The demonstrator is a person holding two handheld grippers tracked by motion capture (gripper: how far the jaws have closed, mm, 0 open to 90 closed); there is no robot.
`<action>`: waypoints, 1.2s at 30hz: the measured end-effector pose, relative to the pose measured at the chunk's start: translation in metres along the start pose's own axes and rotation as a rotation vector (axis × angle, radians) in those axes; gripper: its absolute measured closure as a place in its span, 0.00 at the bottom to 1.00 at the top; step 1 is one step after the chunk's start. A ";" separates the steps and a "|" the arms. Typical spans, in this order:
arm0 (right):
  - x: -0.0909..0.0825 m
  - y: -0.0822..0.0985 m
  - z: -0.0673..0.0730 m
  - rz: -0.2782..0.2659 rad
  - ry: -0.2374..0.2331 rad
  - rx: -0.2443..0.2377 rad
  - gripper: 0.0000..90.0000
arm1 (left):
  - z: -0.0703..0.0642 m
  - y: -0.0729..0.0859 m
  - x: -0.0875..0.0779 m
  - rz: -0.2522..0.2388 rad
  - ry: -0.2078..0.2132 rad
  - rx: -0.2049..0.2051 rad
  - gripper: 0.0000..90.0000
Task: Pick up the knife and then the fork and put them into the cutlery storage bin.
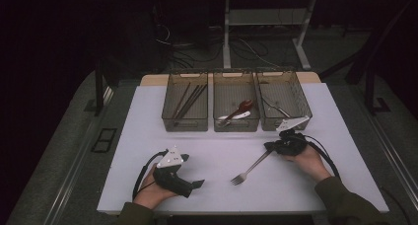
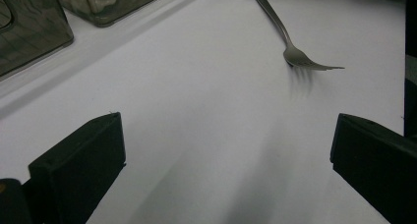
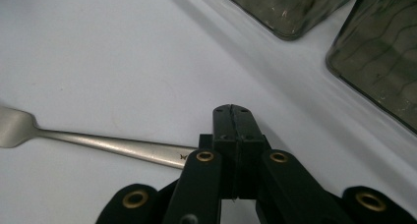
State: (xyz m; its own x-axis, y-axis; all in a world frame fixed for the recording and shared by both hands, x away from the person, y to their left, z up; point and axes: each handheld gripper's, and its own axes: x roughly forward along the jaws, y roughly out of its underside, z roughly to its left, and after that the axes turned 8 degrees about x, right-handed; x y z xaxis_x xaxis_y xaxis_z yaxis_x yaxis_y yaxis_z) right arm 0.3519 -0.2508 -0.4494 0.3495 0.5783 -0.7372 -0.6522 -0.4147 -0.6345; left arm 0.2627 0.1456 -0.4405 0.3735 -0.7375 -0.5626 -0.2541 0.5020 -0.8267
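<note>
Fork [image 1: 251,168] — open table [image 1: 212,156] around.

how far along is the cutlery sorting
Mostly done, it seems: chopsticks lie in the left bin, spoons in the middle bin, and some metal cutlery in the right bin. In hand: the right gripper is shut on the handle of the fork, which lies on the table. Left: putting it in a bin, probably the right one. The left gripper rests open.
</note>
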 end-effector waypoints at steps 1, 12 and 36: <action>0.000 0.000 0.000 0.002 0.002 -0.002 0.99 | 0.000 0.000 0.000 -0.001 0.000 -0.001 0.00; -0.007 0.004 0.003 0.021 0.011 -0.023 0.99 | 0.000 0.000 -0.001 -0.002 -0.002 -0.002 0.00; -0.035 0.033 0.017 0.082 -0.025 -0.049 1.00 | -0.001 -0.001 -0.002 -0.005 0.003 0.001 0.00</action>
State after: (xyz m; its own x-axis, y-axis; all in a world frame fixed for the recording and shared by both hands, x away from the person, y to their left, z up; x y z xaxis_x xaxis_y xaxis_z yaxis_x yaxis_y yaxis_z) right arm 0.3068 -0.2733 -0.4411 0.2791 0.5580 -0.7815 -0.6440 -0.4949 -0.5834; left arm 0.2611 0.1459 -0.4390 0.3723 -0.7412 -0.5586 -0.2517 0.4986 -0.8295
